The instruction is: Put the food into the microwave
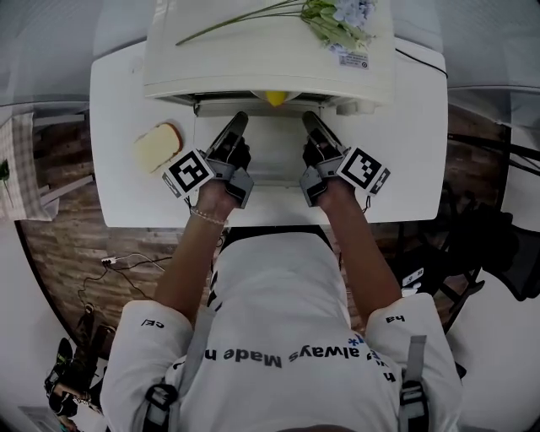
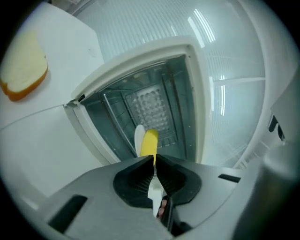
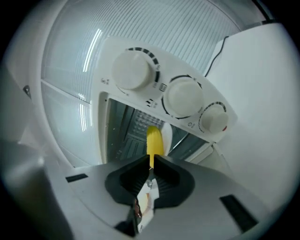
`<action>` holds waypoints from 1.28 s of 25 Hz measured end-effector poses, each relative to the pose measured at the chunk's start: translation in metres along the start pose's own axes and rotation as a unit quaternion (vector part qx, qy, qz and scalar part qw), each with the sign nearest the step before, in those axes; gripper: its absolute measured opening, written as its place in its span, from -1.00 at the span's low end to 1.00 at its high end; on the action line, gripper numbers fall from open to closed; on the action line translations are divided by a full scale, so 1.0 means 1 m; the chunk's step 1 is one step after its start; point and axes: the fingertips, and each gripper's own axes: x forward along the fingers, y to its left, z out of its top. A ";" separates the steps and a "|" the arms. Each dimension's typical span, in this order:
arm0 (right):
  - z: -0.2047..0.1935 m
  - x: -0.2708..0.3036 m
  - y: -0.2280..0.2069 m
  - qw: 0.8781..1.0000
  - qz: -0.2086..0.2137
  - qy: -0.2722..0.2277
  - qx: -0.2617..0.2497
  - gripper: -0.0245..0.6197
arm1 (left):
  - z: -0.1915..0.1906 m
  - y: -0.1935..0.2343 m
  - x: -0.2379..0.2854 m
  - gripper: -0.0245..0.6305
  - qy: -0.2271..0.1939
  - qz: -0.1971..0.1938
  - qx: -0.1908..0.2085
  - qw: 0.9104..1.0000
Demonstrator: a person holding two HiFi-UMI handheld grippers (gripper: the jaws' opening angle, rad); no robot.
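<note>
The marker cube [image 1: 187, 172] on the left gripper [image 1: 239, 120], like that on the right gripper [image 1: 310, 118], shows 1 black-and-white square code, no letters. Behind both tools, the person's white shirt [image 1: 278, 278] bears dark print, upside down in the head view: "always Made" reads, the rest is cut off. Ahead of the jaws, the label [image 1: 353, 59] on the flowers [image 1: 337, 17] and the marks round the knobs [image 3: 183, 96] are too small to read

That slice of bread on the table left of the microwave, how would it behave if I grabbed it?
The bread slice lies flat on the table, so it probably won't roll or tip. It looks thick and pale-faced, likely light and squashable under tight jaws. Its low edge may be awkward to grip.
</note>
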 end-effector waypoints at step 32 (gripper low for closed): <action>0.018 -0.142 0.225 0.883 0.061 -0.052 -0.462 -0.84 | -0.005 -0.238 -0.119 -0.89 -0.053 -0.075 0.410 0.908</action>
